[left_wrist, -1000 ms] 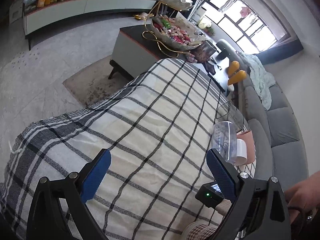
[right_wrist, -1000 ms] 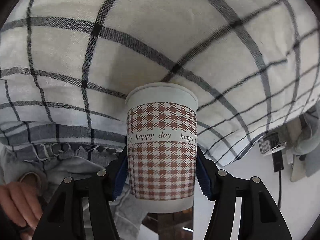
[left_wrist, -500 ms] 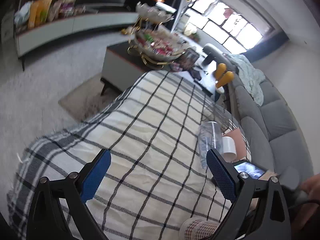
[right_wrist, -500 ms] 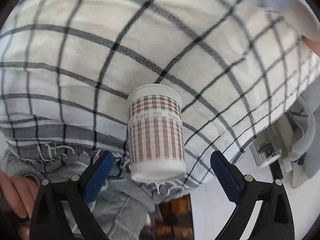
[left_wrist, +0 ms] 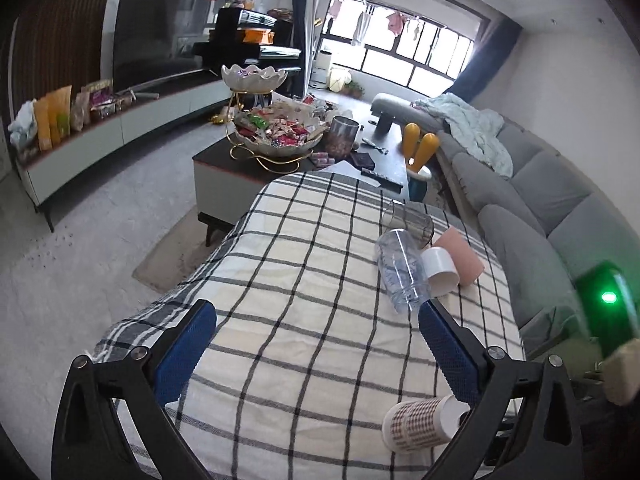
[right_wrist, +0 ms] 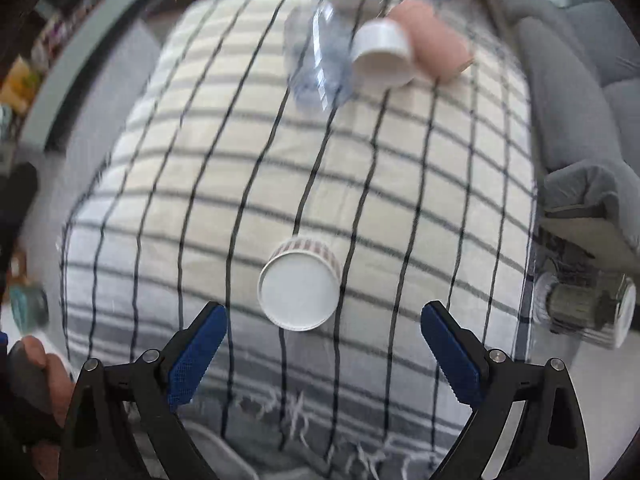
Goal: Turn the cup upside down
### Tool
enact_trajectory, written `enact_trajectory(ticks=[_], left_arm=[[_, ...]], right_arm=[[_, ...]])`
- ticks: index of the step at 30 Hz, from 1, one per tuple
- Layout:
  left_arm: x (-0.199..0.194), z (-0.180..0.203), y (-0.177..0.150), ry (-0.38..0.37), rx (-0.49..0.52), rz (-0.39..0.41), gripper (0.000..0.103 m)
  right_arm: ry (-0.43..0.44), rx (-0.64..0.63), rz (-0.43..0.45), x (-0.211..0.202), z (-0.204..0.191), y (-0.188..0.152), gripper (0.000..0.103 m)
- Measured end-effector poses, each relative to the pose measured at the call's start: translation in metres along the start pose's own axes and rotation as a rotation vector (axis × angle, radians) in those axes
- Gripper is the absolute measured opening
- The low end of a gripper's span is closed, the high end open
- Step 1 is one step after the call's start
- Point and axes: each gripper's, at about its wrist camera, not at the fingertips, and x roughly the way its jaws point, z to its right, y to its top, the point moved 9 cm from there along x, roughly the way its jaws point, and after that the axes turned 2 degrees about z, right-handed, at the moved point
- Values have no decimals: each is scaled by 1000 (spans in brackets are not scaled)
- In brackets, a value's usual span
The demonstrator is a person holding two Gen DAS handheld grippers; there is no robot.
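The paper cup with a brown houndstooth print (right_wrist: 299, 283) stands upside down on the checked tablecloth (right_wrist: 240, 184), its white base facing my right wrist camera. My right gripper (right_wrist: 324, 344) is open and empty, above and just in front of the cup, not touching it. The cup also shows in the left wrist view (left_wrist: 424, 422) near the table's front right edge, partly behind the right finger. My left gripper (left_wrist: 316, 344) is open and empty above the cloth (left_wrist: 304, 280).
At the table's far right stand a clear plastic cup (left_wrist: 402, 270), a white cup (left_wrist: 440, 272), a pink cup (left_wrist: 460, 254) and a glass (left_wrist: 408, 222). A grey sofa (left_wrist: 540, 208) runs along the right. A coffee table with a snack stand (left_wrist: 272, 136) lies beyond.
My right gripper opened, let go of the houndstooth cup and drew back and up; the cup now stands alone, base up. My left gripper tilted up, showing more of the room.
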Motion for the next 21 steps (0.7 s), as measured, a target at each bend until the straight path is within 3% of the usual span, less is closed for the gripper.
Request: enact_trajectory(ticks=[15, 21], left_arm=[[-20, 11, -17, 82, 125, 27, 103], [-26, 20, -28, 92, 163, 31, 103]], right_arm=[[-92, 46, 507, -56, 5, 1, 98], [-113, 116, 659, -74, 19, -8, 98]])
